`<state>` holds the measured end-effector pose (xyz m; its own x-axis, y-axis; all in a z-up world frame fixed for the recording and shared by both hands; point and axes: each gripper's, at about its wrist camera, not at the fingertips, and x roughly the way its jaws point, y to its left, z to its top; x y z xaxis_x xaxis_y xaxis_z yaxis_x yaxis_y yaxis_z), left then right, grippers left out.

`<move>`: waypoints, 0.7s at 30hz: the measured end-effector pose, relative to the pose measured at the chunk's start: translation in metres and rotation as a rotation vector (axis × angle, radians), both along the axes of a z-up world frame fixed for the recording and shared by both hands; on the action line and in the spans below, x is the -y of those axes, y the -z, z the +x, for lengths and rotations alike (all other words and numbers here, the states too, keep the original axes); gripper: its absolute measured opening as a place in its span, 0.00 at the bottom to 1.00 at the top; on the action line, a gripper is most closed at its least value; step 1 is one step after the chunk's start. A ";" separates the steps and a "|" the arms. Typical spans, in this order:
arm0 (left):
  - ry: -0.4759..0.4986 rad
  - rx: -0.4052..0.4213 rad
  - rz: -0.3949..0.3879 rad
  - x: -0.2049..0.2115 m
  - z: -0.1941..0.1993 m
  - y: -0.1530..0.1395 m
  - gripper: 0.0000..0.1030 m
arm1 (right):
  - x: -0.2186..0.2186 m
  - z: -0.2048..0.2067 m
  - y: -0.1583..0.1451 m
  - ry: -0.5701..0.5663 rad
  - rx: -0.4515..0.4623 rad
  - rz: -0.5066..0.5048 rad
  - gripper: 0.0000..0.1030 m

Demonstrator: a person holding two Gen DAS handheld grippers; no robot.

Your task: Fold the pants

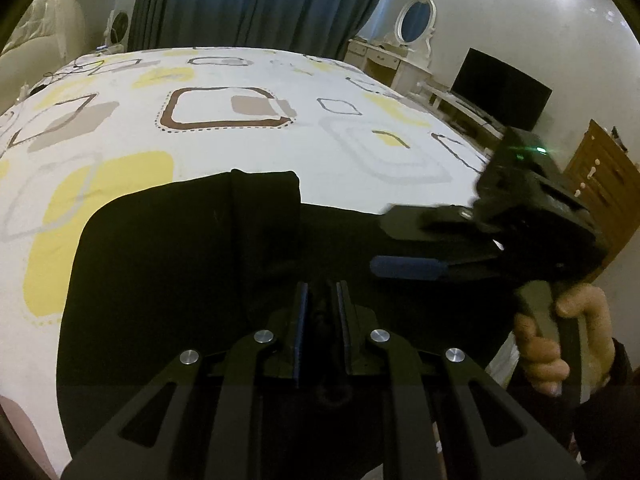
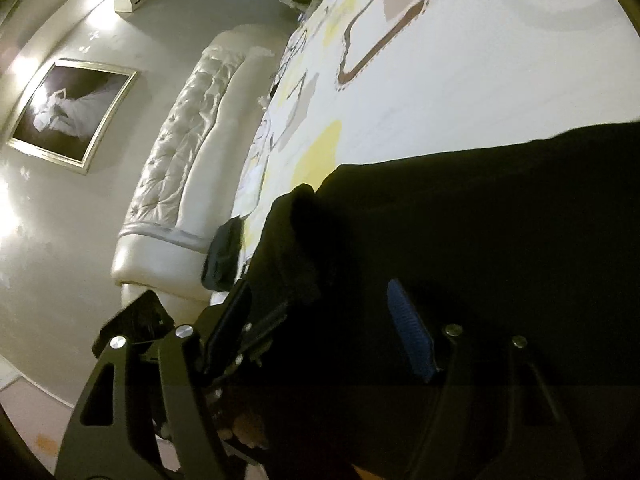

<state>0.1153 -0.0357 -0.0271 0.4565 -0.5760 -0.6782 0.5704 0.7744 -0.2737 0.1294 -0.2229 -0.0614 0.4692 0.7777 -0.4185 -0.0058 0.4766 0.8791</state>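
Two grippers are seen at the near edge of black pants on the bed, mid-fold.

Both are placed low over the cloth: the left gripper [image 1: 322, 308] is clenched, its blue pads nearly together on a ridge of the pants [image 1: 180, 264], while the right gripper [image 1: 384, 246] is spread, its jaws parted with nothing pinched between them. A person's hand [image 1: 560, 344] is wrapped around the right handle. One fold is judged already laid, since a doubled flap is seen at the far edge; a fresh grasp by the right gripper is called for next. Ample bare bedspread [image 1: 248, 160] is left beyond the pants; the headboard [image 2: 188, 168] lies well apart.
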 end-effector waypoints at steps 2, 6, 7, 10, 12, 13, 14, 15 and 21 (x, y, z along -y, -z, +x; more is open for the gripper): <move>0.004 -0.003 -0.006 -0.002 0.000 0.000 0.14 | -0.006 0.011 0.001 -0.019 -0.007 0.010 0.69; 0.007 -0.005 -0.016 -0.003 -0.001 0.001 0.14 | -0.020 0.027 0.001 -0.062 -0.011 0.006 0.69; 0.008 -0.005 -0.017 -0.002 0.000 0.001 0.14 | -0.025 0.031 0.002 -0.077 -0.014 0.000 0.69; 0.008 -0.010 -0.024 -0.003 0.002 0.002 0.14 | -0.033 0.039 0.004 -0.089 -0.022 -0.011 0.69; 0.009 -0.012 -0.024 -0.002 0.003 0.002 0.14 | -0.037 0.041 0.004 -0.099 -0.022 -0.013 0.69; 0.009 -0.012 -0.025 -0.003 0.003 0.002 0.14 | -0.040 0.043 0.004 -0.107 -0.023 -0.014 0.69; 0.009 -0.014 -0.025 -0.002 0.004 0.003 0.14 | -0.041 0.042 0.004 -0.112 -0.023 -0.017 0.69; 0.009 -0.015 -0.024 -0.002 0.004 0.003 0.14 | -0.044 0.043 0.004 -0.118 -0.023 -0.028 0.69; 0.000 -0.012 -0.011 0.000 0.002 0.005 0.14 | -0.057 0.043 0.004 -0.143 -0.022 -0.122 0.24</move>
